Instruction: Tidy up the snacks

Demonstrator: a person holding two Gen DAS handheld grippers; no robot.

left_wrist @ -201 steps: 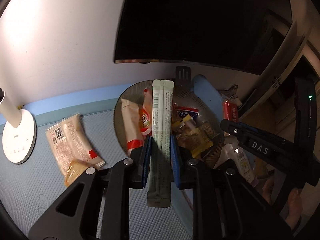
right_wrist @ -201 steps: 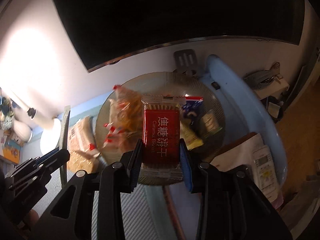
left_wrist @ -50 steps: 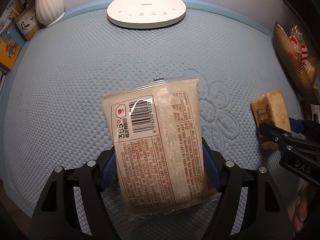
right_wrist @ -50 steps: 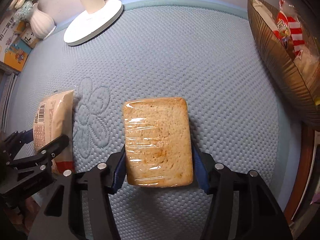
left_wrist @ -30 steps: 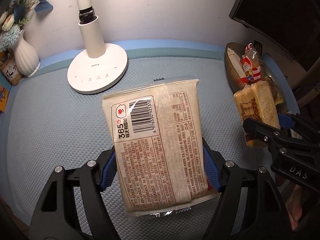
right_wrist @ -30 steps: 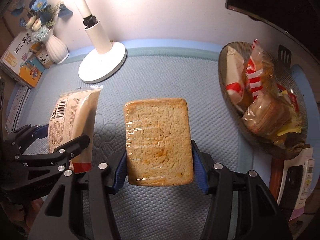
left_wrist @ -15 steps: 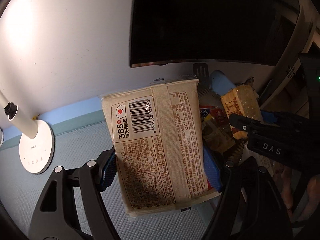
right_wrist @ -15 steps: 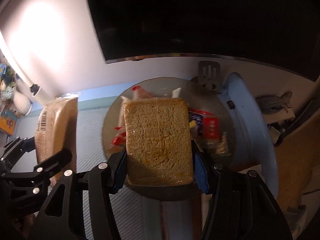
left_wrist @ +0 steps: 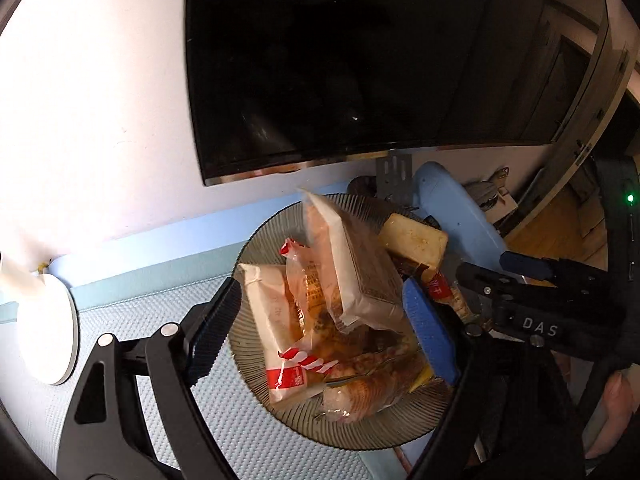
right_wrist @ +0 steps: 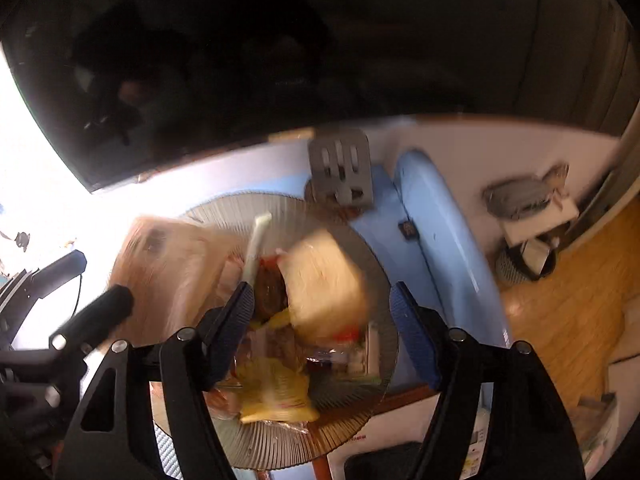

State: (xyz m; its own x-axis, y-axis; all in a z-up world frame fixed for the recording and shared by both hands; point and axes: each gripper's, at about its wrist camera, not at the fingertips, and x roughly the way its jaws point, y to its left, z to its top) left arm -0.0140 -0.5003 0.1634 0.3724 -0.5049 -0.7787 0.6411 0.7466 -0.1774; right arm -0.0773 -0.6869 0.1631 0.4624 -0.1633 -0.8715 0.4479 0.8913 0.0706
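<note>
Left gripper (left_wrist: pixel 320 328): fingers spread wide, gripping nothing. The large bread packet (left_wrist: pixel 352 268) lies tilted on the snack pile in the ribbed glass bowl (left_wrist: pixel 248 344) on the bench. Right gripper (right_wrist: pixel 324 324): fingers likewise apart and empty. The wrapped toast slice (right_wrist: pixel 326 288) sits in the bowl, badly motion-blurred. Lower snacks are hidden beneath; the lamp base (left_wrist: pixel 44 328) is overexposed.
</note>
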